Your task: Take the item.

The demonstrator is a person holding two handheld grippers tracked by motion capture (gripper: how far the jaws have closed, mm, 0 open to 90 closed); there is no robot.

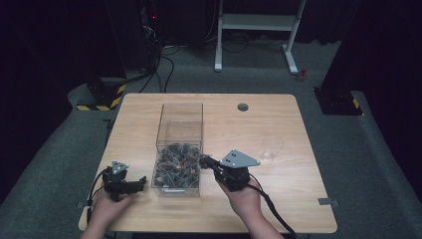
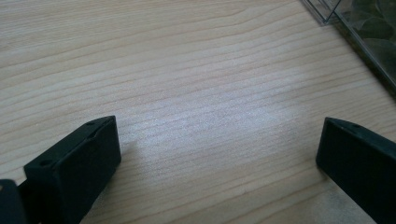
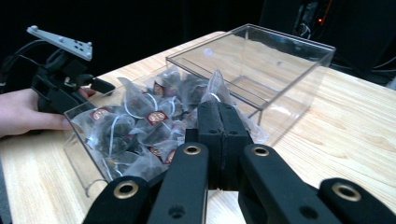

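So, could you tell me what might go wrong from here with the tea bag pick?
The right tongs are pinched on only a thin corner of one clear pyramid tea bag, so it may slip free when lifted. Strings in the pile of tea bags could drag neighbours out. The clear plastic box is unbraced, the open left tongs resting beside it, so it might slide.

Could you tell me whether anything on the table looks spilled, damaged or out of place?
Nothing stands out. The tea bags all sit inside the clear box, which stands upright on the table. The right gripper pinches one bag over the box; the left gripper rests open beside it.
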